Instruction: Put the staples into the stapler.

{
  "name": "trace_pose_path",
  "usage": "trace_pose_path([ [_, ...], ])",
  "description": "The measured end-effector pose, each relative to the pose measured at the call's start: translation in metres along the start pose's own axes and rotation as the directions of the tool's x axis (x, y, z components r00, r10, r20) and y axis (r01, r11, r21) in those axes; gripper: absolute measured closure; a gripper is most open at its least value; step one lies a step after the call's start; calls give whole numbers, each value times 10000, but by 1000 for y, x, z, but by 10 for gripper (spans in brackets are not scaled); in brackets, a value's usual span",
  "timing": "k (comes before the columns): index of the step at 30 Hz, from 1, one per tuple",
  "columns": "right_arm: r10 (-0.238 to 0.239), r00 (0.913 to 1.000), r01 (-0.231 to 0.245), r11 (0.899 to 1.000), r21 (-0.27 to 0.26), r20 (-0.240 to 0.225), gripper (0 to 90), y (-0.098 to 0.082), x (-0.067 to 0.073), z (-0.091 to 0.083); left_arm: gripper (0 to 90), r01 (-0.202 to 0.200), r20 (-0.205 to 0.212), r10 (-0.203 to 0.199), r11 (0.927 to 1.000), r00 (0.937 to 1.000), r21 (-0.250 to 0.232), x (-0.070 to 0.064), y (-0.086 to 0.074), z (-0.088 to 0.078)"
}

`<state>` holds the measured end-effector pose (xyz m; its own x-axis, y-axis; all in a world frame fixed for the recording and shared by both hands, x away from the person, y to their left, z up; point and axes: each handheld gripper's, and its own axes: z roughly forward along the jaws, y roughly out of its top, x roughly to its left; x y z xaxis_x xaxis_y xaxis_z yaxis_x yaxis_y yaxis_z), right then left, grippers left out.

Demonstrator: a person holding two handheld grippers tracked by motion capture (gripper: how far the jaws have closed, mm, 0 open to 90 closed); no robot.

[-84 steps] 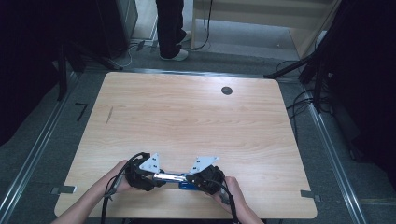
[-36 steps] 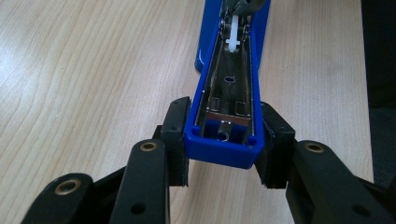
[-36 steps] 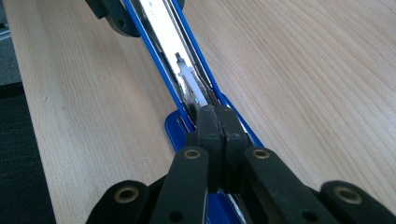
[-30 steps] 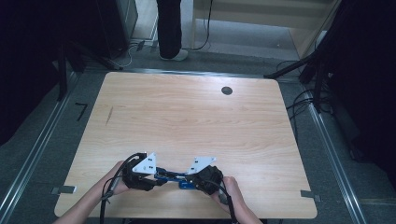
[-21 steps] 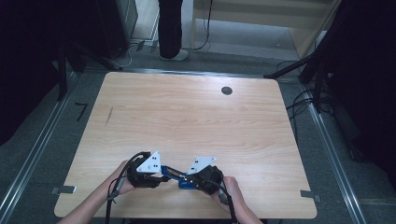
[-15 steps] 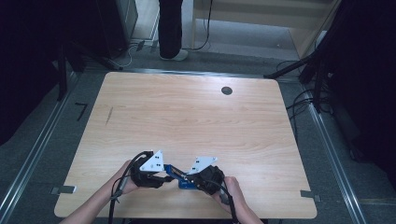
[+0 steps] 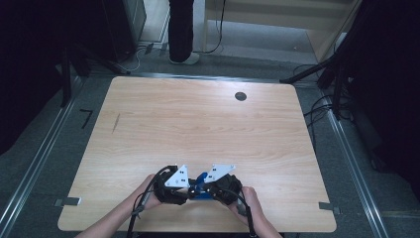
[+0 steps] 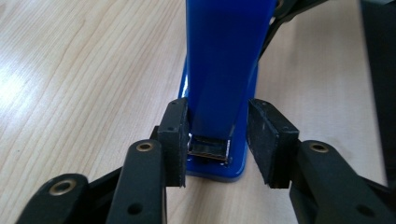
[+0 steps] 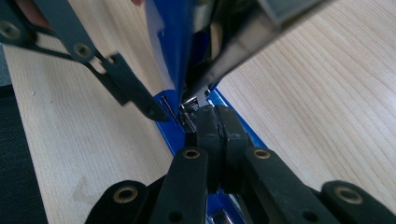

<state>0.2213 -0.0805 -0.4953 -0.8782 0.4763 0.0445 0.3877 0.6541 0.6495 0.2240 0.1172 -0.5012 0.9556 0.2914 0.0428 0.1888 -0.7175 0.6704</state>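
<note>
While no writing reads on blue stapler (image 8: 223,70) | left gripper (image 8: 217,142) fingers straddling it, unclenched | right gripper (image 9: 218,126) fingers clenched

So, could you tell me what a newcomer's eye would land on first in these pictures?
Probably the bright blue stapler at the near edge of the wooden table, wedged between two black grippers. The left gripper straddles its front end with a gap at one pad, while the right gripper has its jaws pressed together over the blue base.

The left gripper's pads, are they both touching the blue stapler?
Apart on one side: in the left gripper view, one pad touches the stapler, while the other pad shows a plain gap.
</note>
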Motion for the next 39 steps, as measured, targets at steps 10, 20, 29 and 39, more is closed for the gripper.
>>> trace_pose_path([
  [10, -82, 10000, 82, 9999, 135, 18, 863, 0, -1, -4, 662, 46, -54, -46, 9999, 10000, -143, 0, -1, 1],
  [20, 129, 9999, -132, 9994, 321, 110, 835, -4, -2, -10, 661, 3, -129, -3, 10000, 9999, 4, -1, 2, 3],
  [29, 536, 9970, -547, 9983, 182, 560, 818, -16, -14, -31, 654, 102, -99, -100, 9996, 9999, 271, -1, 5, 6],
  [39, 1043, 9899, -998, 9937, -501, 961, 810, -20, -25, -64, 646, 393, -78, -389, 9973, 9992, 624, -1, 10, 10],
])
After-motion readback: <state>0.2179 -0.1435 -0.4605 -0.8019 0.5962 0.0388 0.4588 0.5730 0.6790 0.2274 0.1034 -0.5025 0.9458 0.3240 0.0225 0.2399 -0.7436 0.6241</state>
